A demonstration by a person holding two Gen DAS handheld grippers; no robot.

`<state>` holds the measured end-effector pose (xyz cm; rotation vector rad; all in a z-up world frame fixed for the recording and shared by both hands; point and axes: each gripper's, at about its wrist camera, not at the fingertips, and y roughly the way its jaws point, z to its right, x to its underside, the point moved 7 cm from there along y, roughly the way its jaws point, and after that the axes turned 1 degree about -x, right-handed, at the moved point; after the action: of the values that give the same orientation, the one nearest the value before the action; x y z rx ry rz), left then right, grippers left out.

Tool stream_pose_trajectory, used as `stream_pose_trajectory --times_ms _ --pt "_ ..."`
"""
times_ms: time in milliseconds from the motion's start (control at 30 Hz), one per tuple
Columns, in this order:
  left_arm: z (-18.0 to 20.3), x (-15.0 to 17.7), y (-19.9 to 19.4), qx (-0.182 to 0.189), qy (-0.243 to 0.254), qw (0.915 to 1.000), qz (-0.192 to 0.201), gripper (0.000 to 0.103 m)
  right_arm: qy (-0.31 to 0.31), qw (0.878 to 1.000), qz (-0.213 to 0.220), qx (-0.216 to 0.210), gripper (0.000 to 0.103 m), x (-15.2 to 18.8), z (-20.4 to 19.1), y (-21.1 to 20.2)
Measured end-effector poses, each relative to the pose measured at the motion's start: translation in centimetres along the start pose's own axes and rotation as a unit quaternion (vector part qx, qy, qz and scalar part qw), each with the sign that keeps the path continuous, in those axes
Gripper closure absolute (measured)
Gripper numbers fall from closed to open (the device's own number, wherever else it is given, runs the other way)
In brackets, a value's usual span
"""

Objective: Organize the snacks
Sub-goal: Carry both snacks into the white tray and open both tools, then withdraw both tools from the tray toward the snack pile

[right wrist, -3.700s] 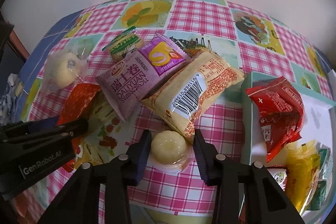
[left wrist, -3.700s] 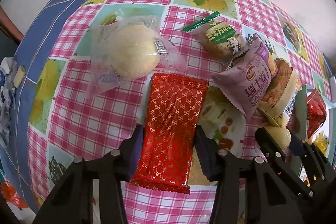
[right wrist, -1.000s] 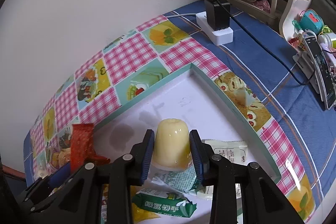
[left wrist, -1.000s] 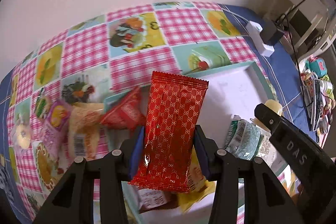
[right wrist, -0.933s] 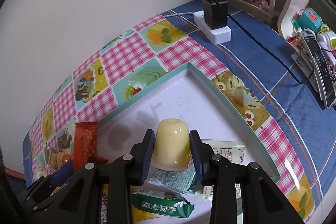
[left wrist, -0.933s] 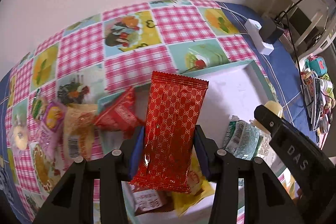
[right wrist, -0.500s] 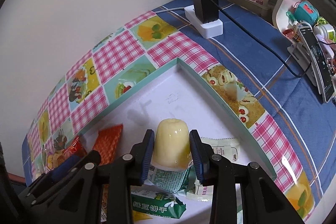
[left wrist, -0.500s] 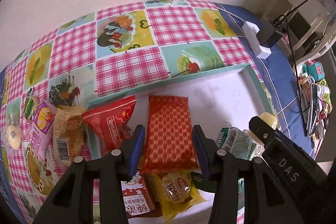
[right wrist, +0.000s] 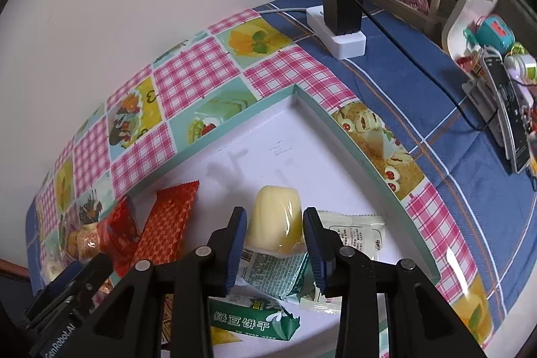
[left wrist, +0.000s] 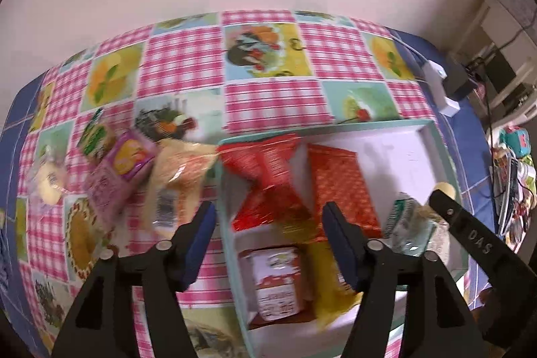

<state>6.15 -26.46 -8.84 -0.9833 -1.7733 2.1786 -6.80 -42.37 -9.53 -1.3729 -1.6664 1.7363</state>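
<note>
We see the red packet (left wrist: 339, 187), patterned foil with crimped ends, lying flat in the tray (left wrist: 433, 136) at the centre of the left view, beside a crumpled red bag (left wrist: 268, 176). Our left claw (left wrist: 268, 234) has just been opening and stands apart over it, gripping nothing. Our right claw (right wrist: 275, 234) is clamped on the pale yellow jelly cup (right wrist: 273, 220), low centre of its view. White tray floor lies bare toward the far corner, where the teal rim meets the checked surface (right wrist: 191, 76).
</note>
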Motion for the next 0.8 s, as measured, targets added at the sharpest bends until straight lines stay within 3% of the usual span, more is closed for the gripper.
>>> stream_pose_trajectory --times_ms 167,367,533,733,800 --pt "-2.4 0.9 -0.4 -0.012 -0.023 0.9996 0.007 0.020 -0.009 1.000 -0.004 -0.005 0.044 0.5 -0.6 0.0" --pt "-5.3 2.1 -0.8 -0.026 -0.048 0.9984 0.014 0.008 -0.034 0.999 -0.004 -0.002 0.028 1.4 -1.8 -0.2" --pt "-7.5 3.1 -1.2 -0.030 -0.071 0.9968 0.019 0.007 -0.053 0.999 0.003 0.003 0.018 2.1 -2.7 -0.6" --pt "-9.2 3.8 -2.0 -0.064 -0.071 0.9949 0.032 0.007 -0.071 0.997 0.007 0.001 0.000 3.2 -3.5 -1.0" --pt "-9.6 4.0 -2.3 -0.075 -0.072 0.9940 0.034 0.007 -0.076 0.997 0.010 0.001 0.000 3.6 -3.8 -1.3"
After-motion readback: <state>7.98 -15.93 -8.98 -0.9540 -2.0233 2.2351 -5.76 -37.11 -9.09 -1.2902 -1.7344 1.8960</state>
